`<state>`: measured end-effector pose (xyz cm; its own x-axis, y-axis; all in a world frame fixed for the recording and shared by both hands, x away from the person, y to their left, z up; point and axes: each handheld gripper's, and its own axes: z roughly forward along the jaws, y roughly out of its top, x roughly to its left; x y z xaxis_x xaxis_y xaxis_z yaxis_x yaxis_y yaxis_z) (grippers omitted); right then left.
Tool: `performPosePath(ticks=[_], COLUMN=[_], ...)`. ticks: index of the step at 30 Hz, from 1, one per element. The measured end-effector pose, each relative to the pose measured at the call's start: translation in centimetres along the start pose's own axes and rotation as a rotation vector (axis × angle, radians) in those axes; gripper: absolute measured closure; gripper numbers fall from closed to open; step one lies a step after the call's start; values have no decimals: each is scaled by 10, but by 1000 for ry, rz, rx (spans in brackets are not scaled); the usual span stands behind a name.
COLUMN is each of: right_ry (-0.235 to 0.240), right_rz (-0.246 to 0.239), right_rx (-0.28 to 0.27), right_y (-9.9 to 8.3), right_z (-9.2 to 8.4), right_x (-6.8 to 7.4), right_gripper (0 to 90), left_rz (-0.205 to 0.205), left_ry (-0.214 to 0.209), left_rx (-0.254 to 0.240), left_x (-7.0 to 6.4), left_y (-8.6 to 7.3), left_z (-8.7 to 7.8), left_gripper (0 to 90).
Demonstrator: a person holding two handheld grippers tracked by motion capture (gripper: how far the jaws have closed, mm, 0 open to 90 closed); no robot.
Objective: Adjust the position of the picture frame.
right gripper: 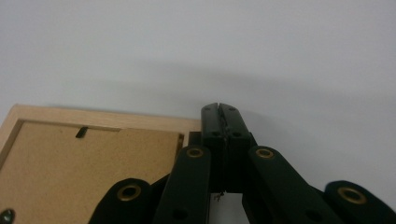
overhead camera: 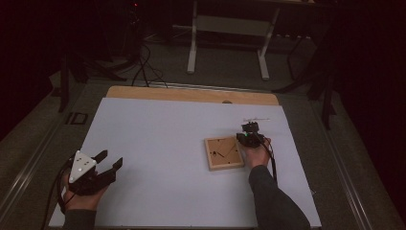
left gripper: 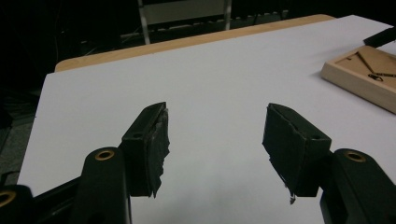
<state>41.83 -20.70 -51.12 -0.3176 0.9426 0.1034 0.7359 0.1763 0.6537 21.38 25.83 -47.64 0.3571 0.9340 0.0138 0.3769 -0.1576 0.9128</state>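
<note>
1. Picture frame (right gripper: 88, 163) lies face down on the white table (overhead camera: 158, 139), just left of the right gripper (right gripper: 219, 108), whose jaws are pressed together on nothing.
2. Risk, as I judge it: closed tips could shove the frame sideways instead of gripping its edge.
3. Farther off, the left gripper (left gripper: 215, 135) rests low, jaws apart, well clear of the frame.

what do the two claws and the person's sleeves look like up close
Both claws are black, with linked arms and brass-coloured rivets. The left claw carries a grey three-cornered plate with small dots, and its pads look frayed. The right claw shows a green light in the high view, with a black cable. Sleeves are dark grey.
</note>
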Motion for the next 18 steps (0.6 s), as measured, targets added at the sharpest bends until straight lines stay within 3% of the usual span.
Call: performPosePath(ticks=[5,12,14,15,16,18], right_ry=[39,129,178,186,161,178], right_rz=[-71,-204,-223,-243,-283,-302], right_rx=[19,27,31,38,35,40], right_y=[4,5,5,4,4,3], right_z=[6,4,3,3,3,3], right_x=[26,70,81,87,93,101], right_gripper=[898,899,898,899,899,899], left_rz=[-5,-1,0,-1,-2,-1], left_ry=[-1,-1,-1,-1,-1,-2], left_rx=[-8,-7,-8,-7,-7,-8], left_x=[1,0,0,0,0,0], left_y=[0,0,0,0,0,0], left_z=[-1,-1,-1,-1,-1,-1], left_gripper=[406,406,406,406,406,406])
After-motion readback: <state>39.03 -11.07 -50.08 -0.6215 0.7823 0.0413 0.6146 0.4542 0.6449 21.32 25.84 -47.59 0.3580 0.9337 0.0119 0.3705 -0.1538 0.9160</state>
